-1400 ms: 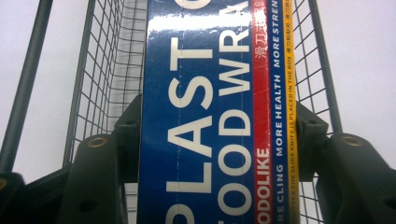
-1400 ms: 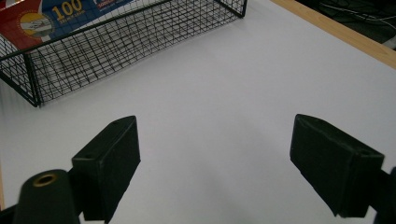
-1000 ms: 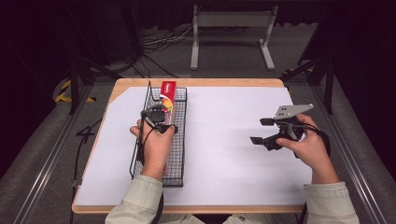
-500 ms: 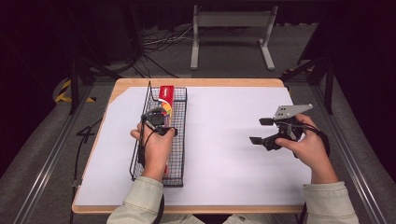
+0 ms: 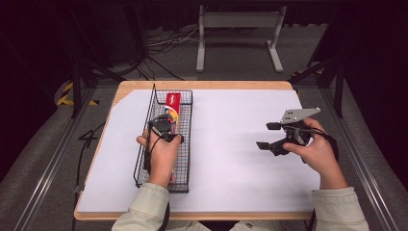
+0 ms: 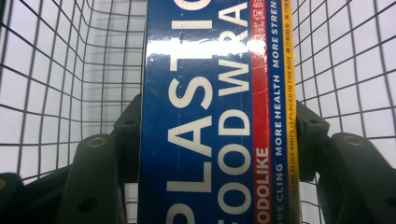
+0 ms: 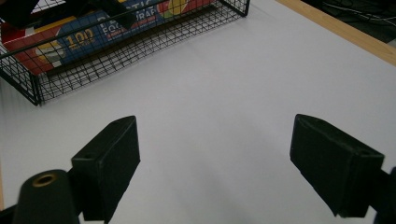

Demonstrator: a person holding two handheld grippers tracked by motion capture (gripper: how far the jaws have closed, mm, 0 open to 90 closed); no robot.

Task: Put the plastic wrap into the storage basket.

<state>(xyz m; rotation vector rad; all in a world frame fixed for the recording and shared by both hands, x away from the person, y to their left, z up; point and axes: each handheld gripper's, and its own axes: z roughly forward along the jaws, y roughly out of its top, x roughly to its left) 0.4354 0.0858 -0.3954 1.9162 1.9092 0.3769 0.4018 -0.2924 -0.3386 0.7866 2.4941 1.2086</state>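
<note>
Plastic food wrap in a long blue, red and yellow cardboard box (image 6: 210,121) lies lengthwise inside the narrow black wire-mesh basket (image 5: 183,166) on the white-covered wooden table (image 5: 231,163). We observe the left gripper (image 5: 163,126) lowered into the basket, jaws clamped on the box's two long sides, as its own view confirms. We note the right gripper (image 5: 272,136) well apart to the right, held above bare white surface, jaws spread wide with nothing between them. Farther off, the box's red end (image 5: 173,100) appears to reach near the basket's far wall.
</note>
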